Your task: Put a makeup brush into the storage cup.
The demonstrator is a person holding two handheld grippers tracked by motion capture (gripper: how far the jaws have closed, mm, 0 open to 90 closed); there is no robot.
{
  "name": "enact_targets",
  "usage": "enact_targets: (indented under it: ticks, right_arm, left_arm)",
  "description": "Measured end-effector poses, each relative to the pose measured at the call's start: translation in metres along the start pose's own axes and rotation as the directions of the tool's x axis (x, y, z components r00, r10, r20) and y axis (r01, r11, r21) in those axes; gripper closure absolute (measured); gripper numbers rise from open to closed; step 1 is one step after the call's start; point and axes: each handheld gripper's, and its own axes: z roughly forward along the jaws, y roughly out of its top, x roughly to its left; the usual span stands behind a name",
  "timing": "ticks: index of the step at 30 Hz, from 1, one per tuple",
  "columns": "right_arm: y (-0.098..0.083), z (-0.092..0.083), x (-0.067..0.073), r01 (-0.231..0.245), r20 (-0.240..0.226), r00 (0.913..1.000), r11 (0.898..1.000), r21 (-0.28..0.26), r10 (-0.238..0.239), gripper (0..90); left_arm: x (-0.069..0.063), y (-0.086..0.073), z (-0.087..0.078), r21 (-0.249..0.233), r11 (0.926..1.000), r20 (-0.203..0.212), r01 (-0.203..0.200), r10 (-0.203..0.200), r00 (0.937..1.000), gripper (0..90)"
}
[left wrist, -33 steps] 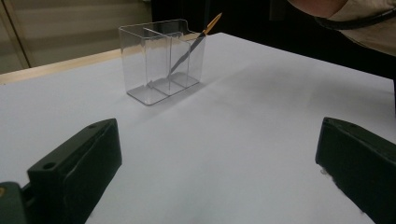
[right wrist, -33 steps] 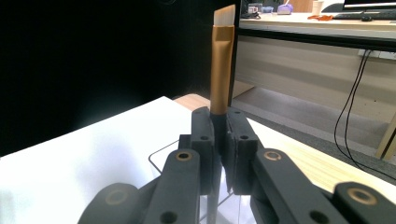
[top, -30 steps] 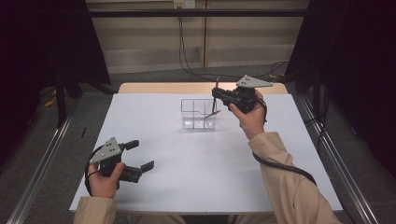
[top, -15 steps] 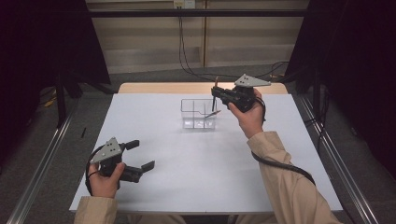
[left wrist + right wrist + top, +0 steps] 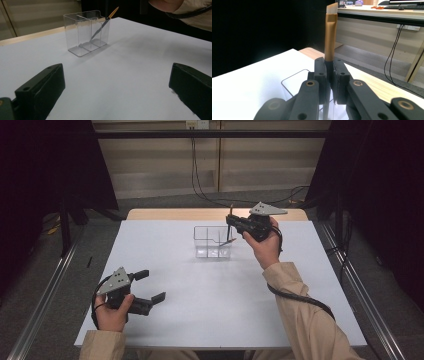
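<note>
A clear plastic box (image 5: 206,236) with dividers stands at the far middle of the white table (image 5: 220,310). One slim brush (image 5: 101,27) with an orange end leans inside its right compartment. My right gripper (image 5: 231,223) hangs over the box's right end, shut on a second brush (image 5: 330,32). That brush stands upright, with a copper ferrule and pale bristles on top, and its handle points down toward the box rim (image 5: 292,77). My left gripper (image 5: 151,286) rests near the table's front left, open, with nothing between its jaws. In the left gripper view the box (image 5: 87,32) is ahead.
A bare wooden strip (image 5: 165,214) runs along the table's far edge. Cables (image 5: 200,180) hang on the wall behind. Metal rails (image 5: 45,290) run along the floor on both sides, under dark curtains.
</note>
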Motion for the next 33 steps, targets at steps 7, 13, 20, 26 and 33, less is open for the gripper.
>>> enact_targets:
  ticks: [7,13,20,26,33]
  right_arm:
    - [-0.005,0.001,-0.001,-0.002,0.007,1.0000,1.000,0.008,0.002,83.6]
    - [-0.008,0.003,-0.001,-0.005,0.010,0.9999,1.000,0.009,0.005,83.6]
    - [-0.011,0.004,0.000,-0.003,0.006,1.0000,1.000,0.013,0.003,83.6]
    - [-0.013,0.006,0.000,-0.002,0.009,1.0000,1.000,0.016,0.002,83.5]
    - [-0.016,0.007,-0.001,-0.010,0.007,0.9999,1.000,0.023,0.010,83.5]
  left_arm:
    - [0.000,0.000,0.000,-0.001,1.0000,0.001,0.002,-0.002,1.0000,0.3]
    - [0.000,0.000,0.000,-0.004,1.0000,0.000,-0.001,0.001,1.0000,0.3]
    - [0.000,0.000,0.000,-0.003,1.0000,-0.001,-0.002,0.002,1.0000,0.4]
    - [0.000,0.000,0.000,-0.003,1.0000,0.000,-0.002,0.002,1.0000,0.4]
    - [0.000,0.001,0.001,-0.003,1.0000,0.007,-0.008,0.008,0.9999,0.5]
